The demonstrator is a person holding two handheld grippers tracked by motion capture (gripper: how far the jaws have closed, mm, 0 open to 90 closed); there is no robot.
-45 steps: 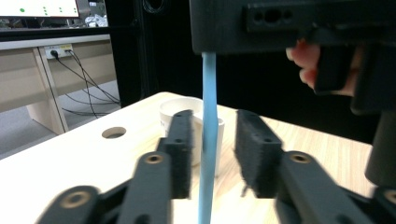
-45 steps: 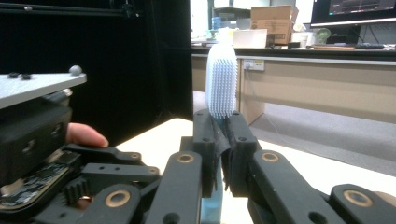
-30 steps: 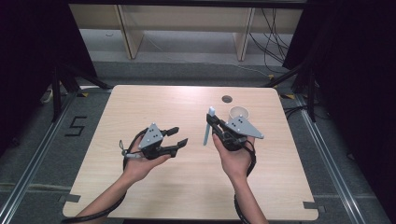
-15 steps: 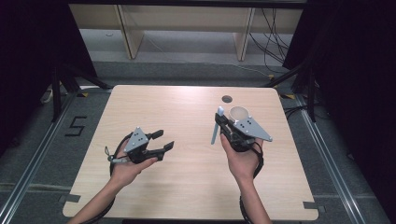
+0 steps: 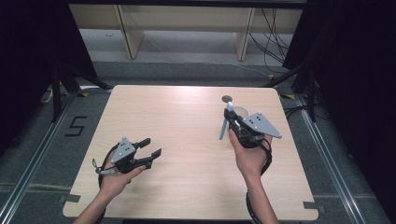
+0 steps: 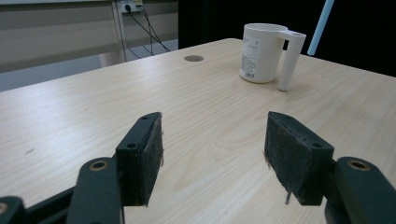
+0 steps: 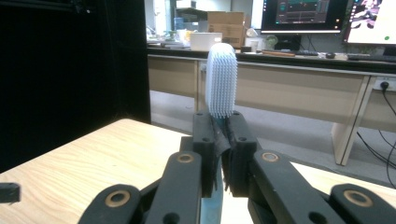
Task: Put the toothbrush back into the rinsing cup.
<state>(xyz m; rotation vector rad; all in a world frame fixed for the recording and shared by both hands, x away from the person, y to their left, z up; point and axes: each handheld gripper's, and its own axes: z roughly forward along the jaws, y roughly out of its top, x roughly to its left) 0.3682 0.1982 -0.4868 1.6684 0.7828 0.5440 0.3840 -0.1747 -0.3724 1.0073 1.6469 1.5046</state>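
High view: the right gripper [image 5: 232, 122] is clamped on a pale blue brush [image 5: 223, 127], held above the table [image 5: 187, 121] beside the white cup [image 5: 240, 112]. Near the table's front left, the left gripper [image 5: 150, 147] has just been opening; its jaws stand wide and empty.

The toothbrush [image 7: 221, 79] has a pale blue head of fine white-blue bristles and a light blue handle, held between the black jaws of the right tool [image 7: 221, 154]. The mug [image 6: 262, 52] is cream-white with a small printed label, and the left tool [image 6: 212, 149] is black with dark grey pads. The surface [image 5: 177, 121] is light wood grain with a small dark round spot.
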